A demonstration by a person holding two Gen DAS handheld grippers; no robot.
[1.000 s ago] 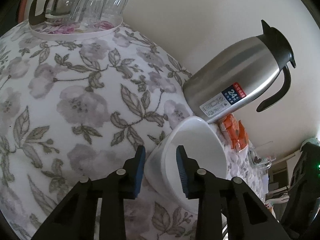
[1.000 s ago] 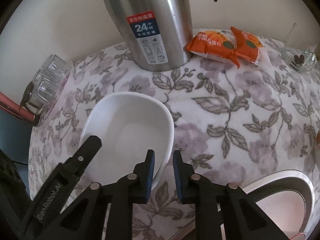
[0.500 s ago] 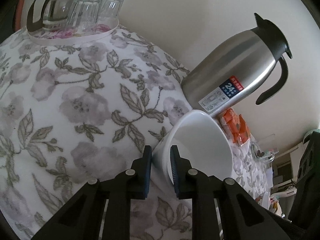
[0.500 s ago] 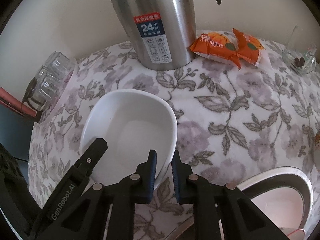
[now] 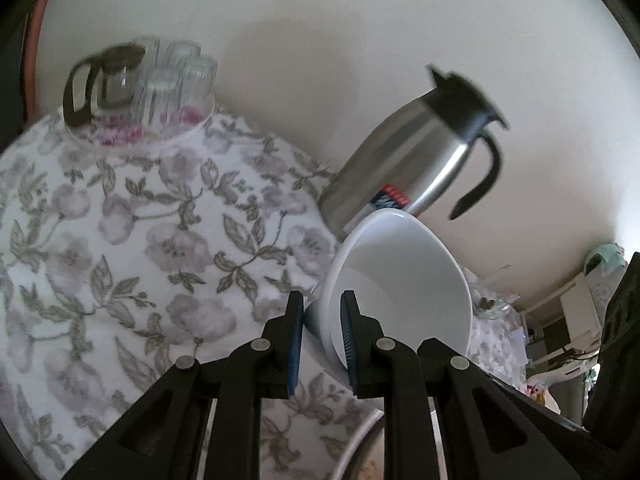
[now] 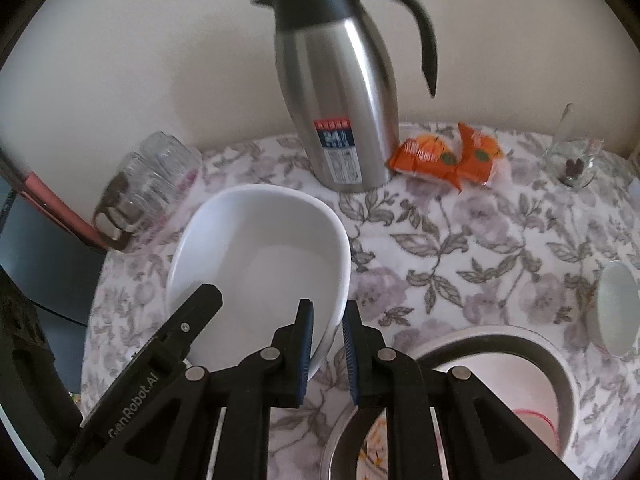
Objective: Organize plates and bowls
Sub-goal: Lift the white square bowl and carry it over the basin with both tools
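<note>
A large white bowl is held between both grippers above the floral tablecloth. My left gripper is shut on the bowl's rim; its arm also shows in the right wrist view. My right gripper is shut on the opposite rim, one finger inside and one outside. A metal basin with a pinkish plate inside lies at lower right. A small white bowl sits at the right edge.
A steel thermos jug stands at the back by the wall. An orange snack packet and a glass dish lie to its right. A tray with a glass pot and tumblers stands at the table's left end.
Both grippers have lifted the white bowl and drawn back from the thermos. The left gripper closed on the rim from open a second ago. The views now take in more of the table.
</note>
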